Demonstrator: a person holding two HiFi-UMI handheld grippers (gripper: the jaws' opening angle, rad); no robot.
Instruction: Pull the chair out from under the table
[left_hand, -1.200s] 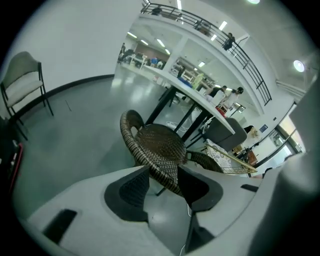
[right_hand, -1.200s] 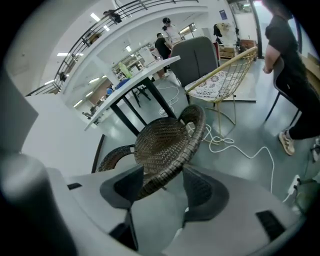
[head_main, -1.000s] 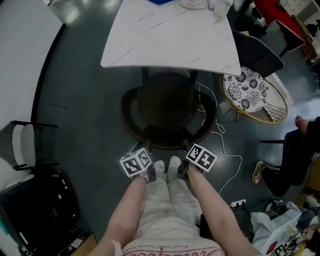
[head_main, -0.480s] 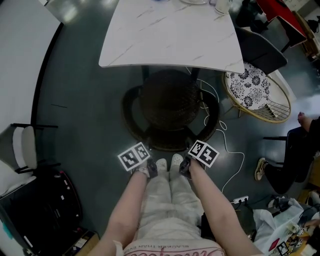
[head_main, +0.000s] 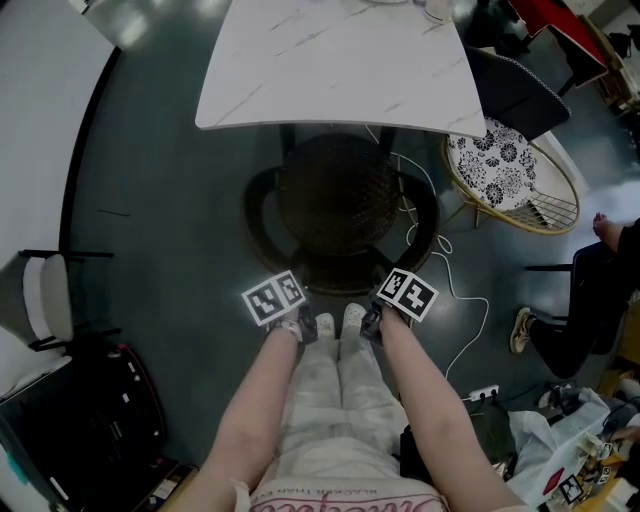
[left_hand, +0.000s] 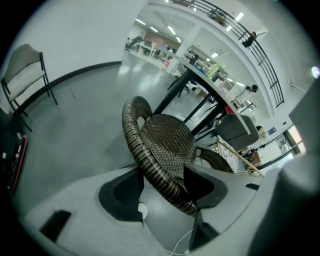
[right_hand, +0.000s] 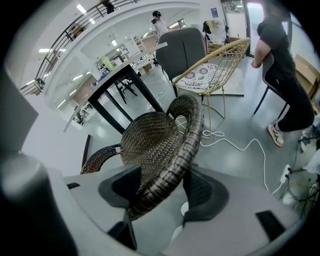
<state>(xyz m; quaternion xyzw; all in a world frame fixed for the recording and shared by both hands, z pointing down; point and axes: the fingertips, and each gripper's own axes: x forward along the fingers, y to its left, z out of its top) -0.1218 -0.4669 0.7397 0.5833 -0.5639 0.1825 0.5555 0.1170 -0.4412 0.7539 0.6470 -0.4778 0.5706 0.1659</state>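
Note:
A dark wicker chair (head_main: 335, 205) with a round seat stands on the grey floor, its front tucked under the edge of the white marble table (head_main: 340, 60). Both grippers are at its near back rim. My left gripper (head_main: 287, 292) (left_hand: 162, 187) is open; the woven rim (left_hand: 150, 165) runs between its pads with a gap showing. My right gripper (head_main: 392, 283) (right_hand: 160, 187) also straddles the rim (right_hand: 185, 145), which lies against one pad and stands off the other. My shoes show just behind the chair.
A yellow wire chair (head_main: 510, 170) with a patterned cushion and a grey chair (head_main: 515, 90) stand to the right of the table. A white cable (head_main: 455, 300) trails to a power strip (head_main: 480, 393). A folding chair (head_main: 45, 295) and black bag (head_main: 80, 420) are left; a seated person (head_main: 590, 290) right.
The view has shifted slightly. Both marker cubes sit a little closer to the chair's back rim. The chair stands about where it did relative to the table.

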